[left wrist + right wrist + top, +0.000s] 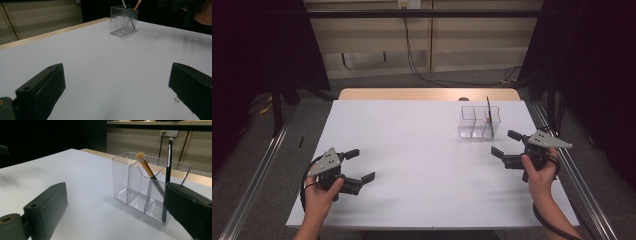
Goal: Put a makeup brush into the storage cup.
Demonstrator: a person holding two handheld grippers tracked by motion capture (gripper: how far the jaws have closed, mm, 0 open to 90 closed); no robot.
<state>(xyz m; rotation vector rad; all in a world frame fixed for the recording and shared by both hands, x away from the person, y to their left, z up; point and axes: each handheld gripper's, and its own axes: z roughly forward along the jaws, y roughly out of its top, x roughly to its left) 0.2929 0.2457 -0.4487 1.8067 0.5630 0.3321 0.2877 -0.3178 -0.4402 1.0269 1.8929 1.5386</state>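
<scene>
A clear plastic organizer (473,121) with three compartments stands at the back right of the white table (422,150). A tall black brush (488,116) and a shorter orange-handled brush (486,119) stick out of its right end. In the right gripper view the organizer (136,192) is close ahead, the orange brush (145,167) leaning and the black brush (168,167) nearly upright. My right gripper (503,143) is open, just right of and nearer than the organizer, holding nothing. My left gripper (362,165) is open and holds nothing at the front left, with the organizer (123,21) far off.
A strip of wooden tabletop (427,94) shows beyond the white surface. Metal rails (257,180) run along both sides of the table. Cables (422,70) hang at the back wall. In the left gripper view, the other hand (200,15) shows at the top right.
</scene>
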